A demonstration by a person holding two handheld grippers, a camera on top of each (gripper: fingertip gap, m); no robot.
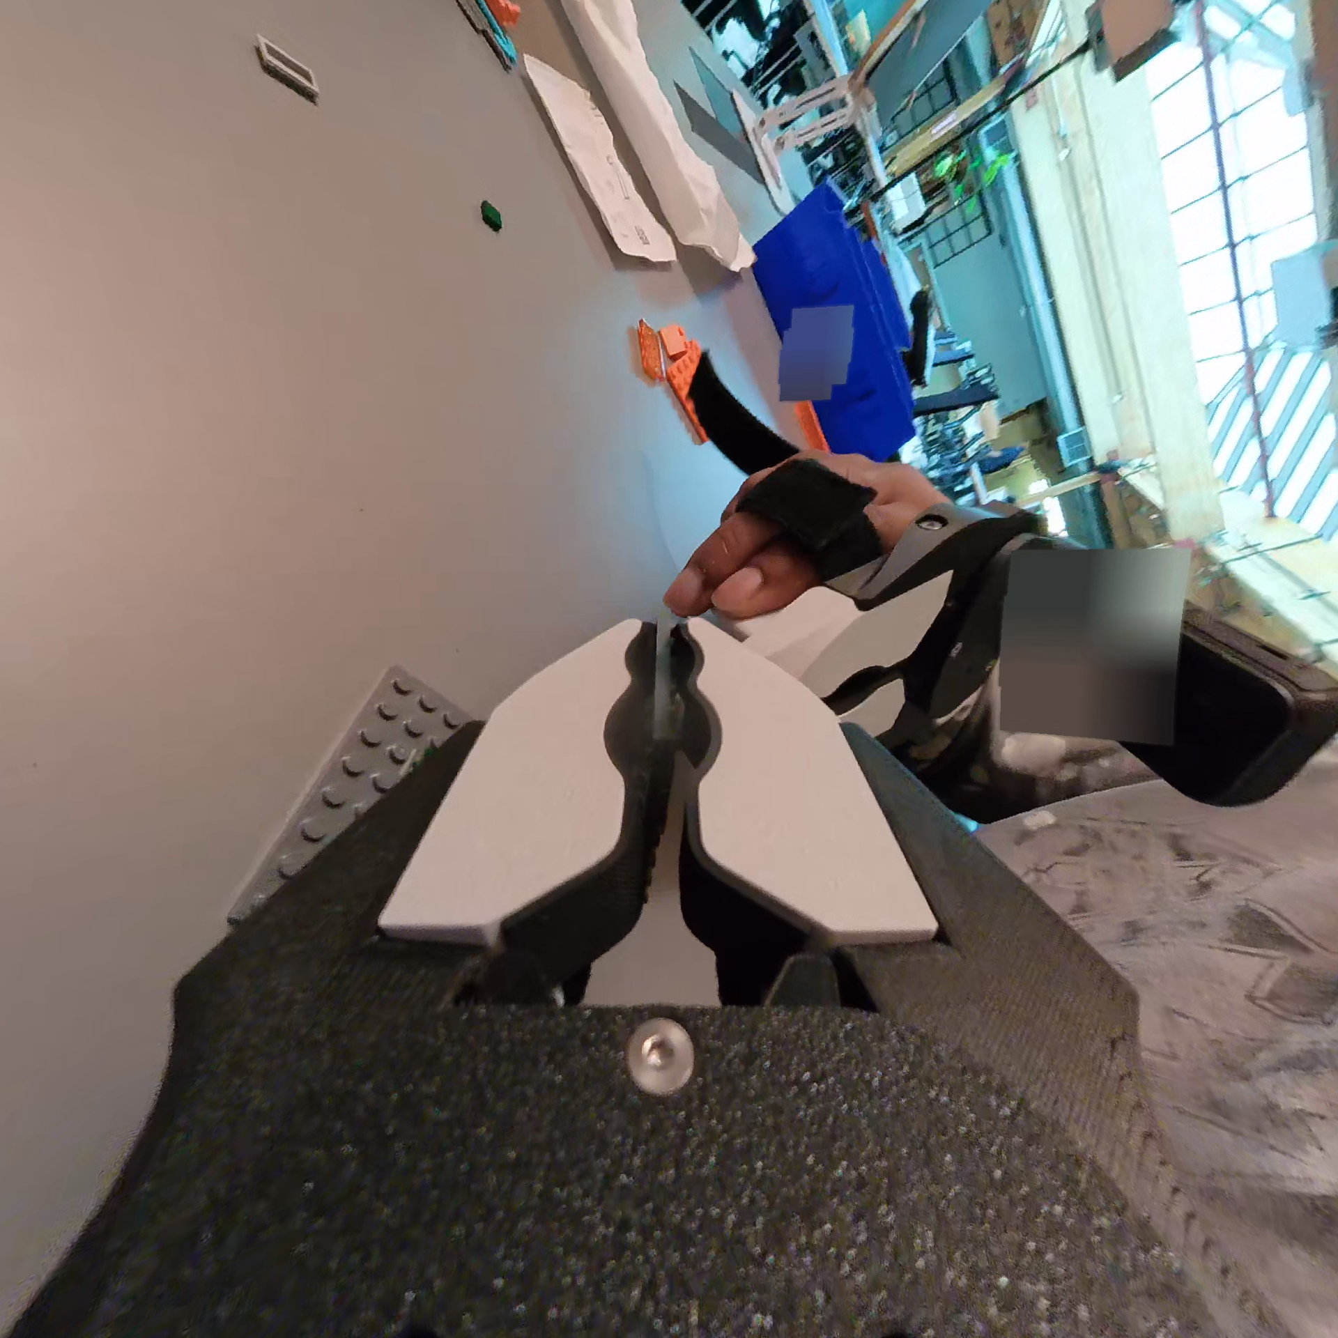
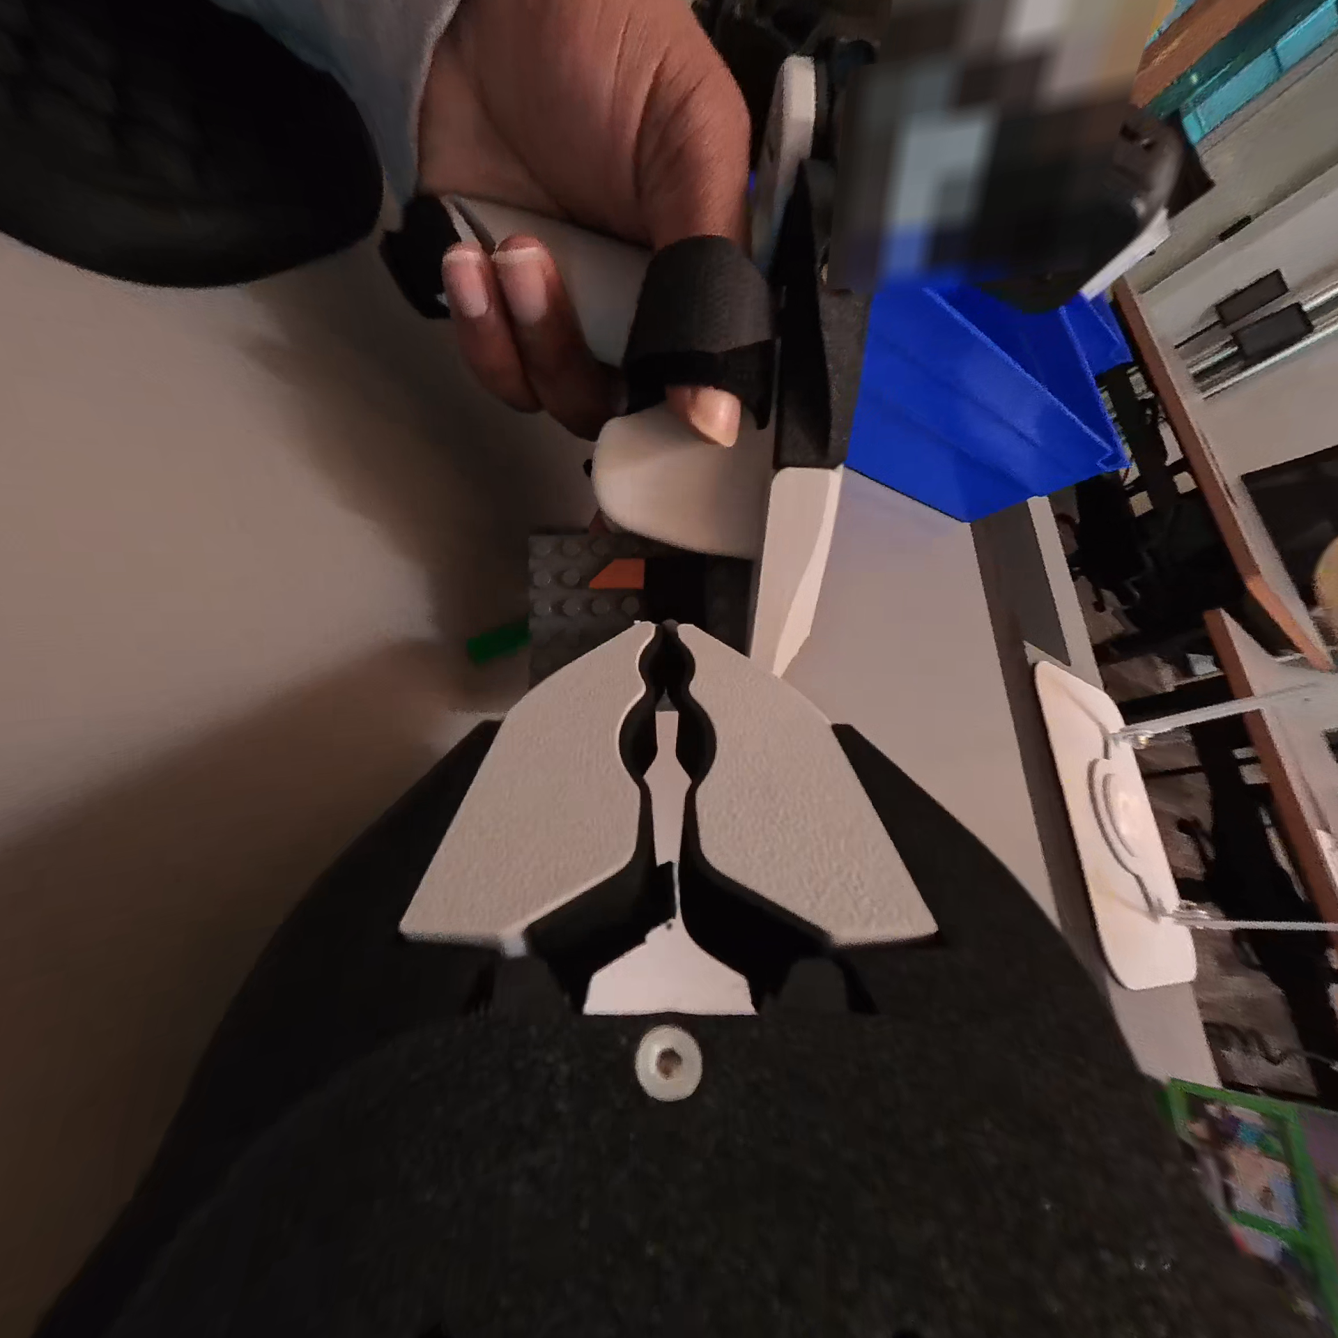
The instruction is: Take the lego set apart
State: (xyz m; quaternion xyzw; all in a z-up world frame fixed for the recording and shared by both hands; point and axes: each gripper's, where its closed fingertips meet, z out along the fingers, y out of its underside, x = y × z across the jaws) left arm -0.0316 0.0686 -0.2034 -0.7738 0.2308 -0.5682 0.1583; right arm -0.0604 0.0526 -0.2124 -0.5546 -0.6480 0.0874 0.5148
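In the left wrist view my left gripper (image 1: pixel 662 633) is shut on a thin pale grey lego plate (image 1: pixel 662 688), seen edge on between the pads. A person's fingertips (image 1: pixel 713 579) touch the far end of that plate. A grey studded plate (image 1: pixel 376 767) shows beside and behind the left finger. In the right wrist view my right gripper (image 2: pixel 666 633) is shut with its tips together, and nothing shows between the pads. Just beyond the tips is a dark grey studded plate (image 2: pixel 572 601) with an orange piece (image 2: pixel 619 573) on it. The left gripper's white fingers (image 2: pixel 793 565) reach down beside that plate.
Orange lego pieces (image 1: pixel 673 369), a small green piece (image 1: pixel 491 215), a grey frame piece (image 1: pixel 287 66) and papers (image 1: pixel 615 166) lie on the pale table. A blue bin (image 1: pixel 832 318) stands at the table's edge and also shows in the right wrist view (image 2: pixel 970 391). A green piece (image 2: pixel 496 641) lies beside the plate. Left and right tips are no more than a few centimetres apart.
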